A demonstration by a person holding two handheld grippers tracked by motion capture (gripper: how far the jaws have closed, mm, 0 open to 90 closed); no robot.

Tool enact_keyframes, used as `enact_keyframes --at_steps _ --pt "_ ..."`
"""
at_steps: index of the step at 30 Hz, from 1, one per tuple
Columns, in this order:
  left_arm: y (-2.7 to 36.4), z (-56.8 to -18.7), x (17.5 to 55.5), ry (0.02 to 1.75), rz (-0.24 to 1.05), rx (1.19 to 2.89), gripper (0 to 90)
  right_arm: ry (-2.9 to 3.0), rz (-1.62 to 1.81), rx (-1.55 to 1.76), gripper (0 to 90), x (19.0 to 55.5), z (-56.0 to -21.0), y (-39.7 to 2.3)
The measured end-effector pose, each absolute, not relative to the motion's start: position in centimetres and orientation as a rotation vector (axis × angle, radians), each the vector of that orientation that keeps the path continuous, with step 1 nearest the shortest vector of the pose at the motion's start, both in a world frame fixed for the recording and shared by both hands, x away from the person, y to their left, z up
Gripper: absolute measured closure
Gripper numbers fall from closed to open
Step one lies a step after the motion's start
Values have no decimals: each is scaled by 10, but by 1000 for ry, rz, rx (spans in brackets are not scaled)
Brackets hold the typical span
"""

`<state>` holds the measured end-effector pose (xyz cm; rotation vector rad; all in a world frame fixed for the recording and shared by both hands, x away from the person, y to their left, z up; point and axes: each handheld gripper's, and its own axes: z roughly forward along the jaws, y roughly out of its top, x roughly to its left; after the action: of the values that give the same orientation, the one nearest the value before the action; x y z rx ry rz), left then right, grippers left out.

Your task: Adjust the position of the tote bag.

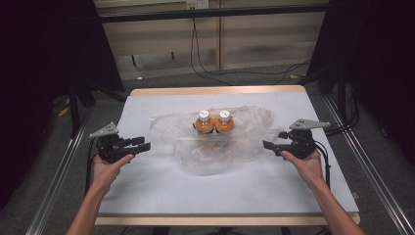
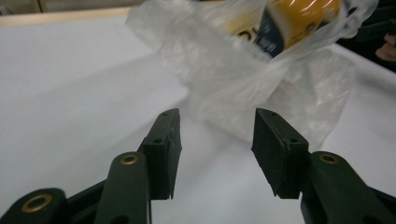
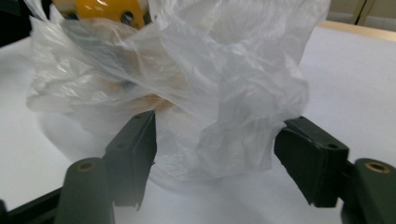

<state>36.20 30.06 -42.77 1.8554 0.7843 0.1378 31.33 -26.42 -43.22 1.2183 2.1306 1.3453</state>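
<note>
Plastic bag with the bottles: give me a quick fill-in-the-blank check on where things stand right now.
1. The clear plastic bag holds ____ orange bottles.
2. The bottles have ____ caps.
3. The left tongs are ____, with nothing between the jaws.
4. The bag lies on a ____ tabletop.

Missing words: two; white; open; white

Left gripper (image 1: pixel 140 143) and right gripper (image 1: pixel 270 145): black, each topped by a grey three-cornered plate. Brass-ringed screw holes on the jaws. Forearms bare, no sleeves.
</note>
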Motion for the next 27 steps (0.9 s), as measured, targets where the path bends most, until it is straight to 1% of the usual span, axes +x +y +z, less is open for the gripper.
enact_keyframes --at_steps 5,7,8,9,11,12,13,15,17,19,22,25,26,27 --pt "295 -417 347 720 171 1863 578 2082 1385 1205 249 298 -417 -276" --pt "293 -416 346 713 167 1863 579 2055 1387 1209 229 295 -413 -280" --pt "291 -414 345 706 182 1865 604 2041 1393 1218 228 293 -411 -283" --pt "288 -413 345 695 181 1858 648 2026 1408 1218 239 291 -410 -286" --pt "282 -407 345 668 184 1864 667 2014 1415 1192 268 289 -406 -288" --pt "277 -403 346 644 185 1863 685 2003 1430 1184 313 288 -403 -287" --pt "273 -399 347 632 184 1863 693 2007 1441 1167 377 289 -399 -285" --pt "265 -394 351 609 183 1860 700 2009 1463 1139 455 291 -393 -280" --pt "253 -390 357 584 184 1868 727 2027 1486 1098 565 299 -385 -269" --pt "243 -390 363 575 172 1876 744 2059 1517 1067 641 307 -379 -259" --pt "232 -393 372 586 162 1896 818 2095 1523 1023 737 318 -373 -243" --pt "221 -395 377 575 149 1918 853 2138 1504 1001 814 330 -372 -228" --pt "218 -394 376 565 160 1930 889 2152 1498 992 834 333 -373 -224" --pt "215 -394 376 555 156 1936 900 2166 1483 992 858 337 -374 -220"
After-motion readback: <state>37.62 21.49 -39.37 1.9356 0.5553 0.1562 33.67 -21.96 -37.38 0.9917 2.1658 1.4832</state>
